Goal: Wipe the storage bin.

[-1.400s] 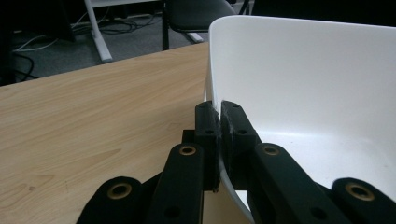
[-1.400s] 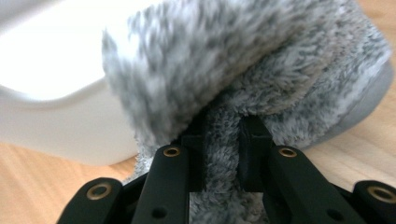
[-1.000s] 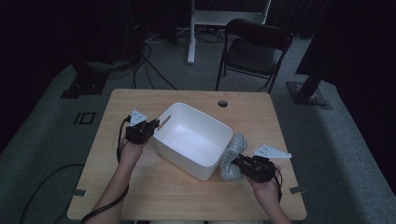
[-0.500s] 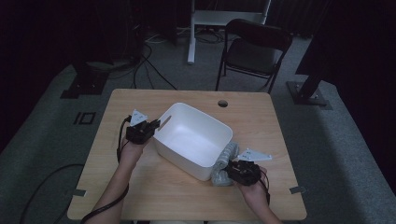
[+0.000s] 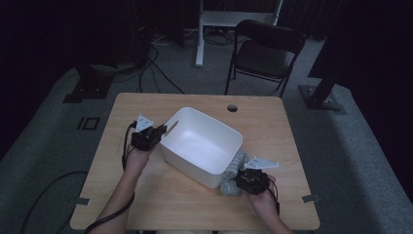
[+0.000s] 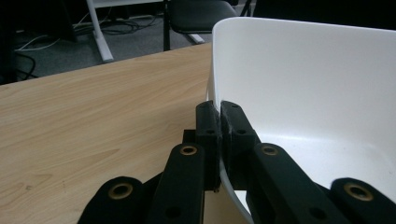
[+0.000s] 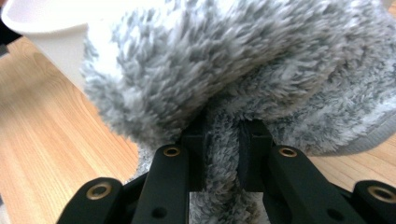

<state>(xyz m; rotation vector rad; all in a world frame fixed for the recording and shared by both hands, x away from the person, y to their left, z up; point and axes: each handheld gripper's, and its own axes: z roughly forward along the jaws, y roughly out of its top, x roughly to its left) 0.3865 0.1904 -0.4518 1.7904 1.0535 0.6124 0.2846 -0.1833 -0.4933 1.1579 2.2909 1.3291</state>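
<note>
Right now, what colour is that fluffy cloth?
Mottled grey and white fleece cloth, clearest in the right gripper view.

Left hand-held gripper (image 5: 163, 130) clamped shut (forearm extended); right hand-held gripper (image 5: 237, 176) pinching closed.

We count one white tub (image 5: 202, 146) on one wooden table (image 5: 272, 126), and one fluffy grey cloth (image 5: 234, 171) at the tub's four o'clock. Two grippers: the left gripper (image 5: 158, 132) at the tub's nine o'clock, the right gripper (image 5: 238, 178) at five. Two hands, left hand (image 5: 136, 158) and right hand (image 5: 260, 201). One folding chair (image 5: 265, 53) at twelve o'clock beyond the table.
</note>
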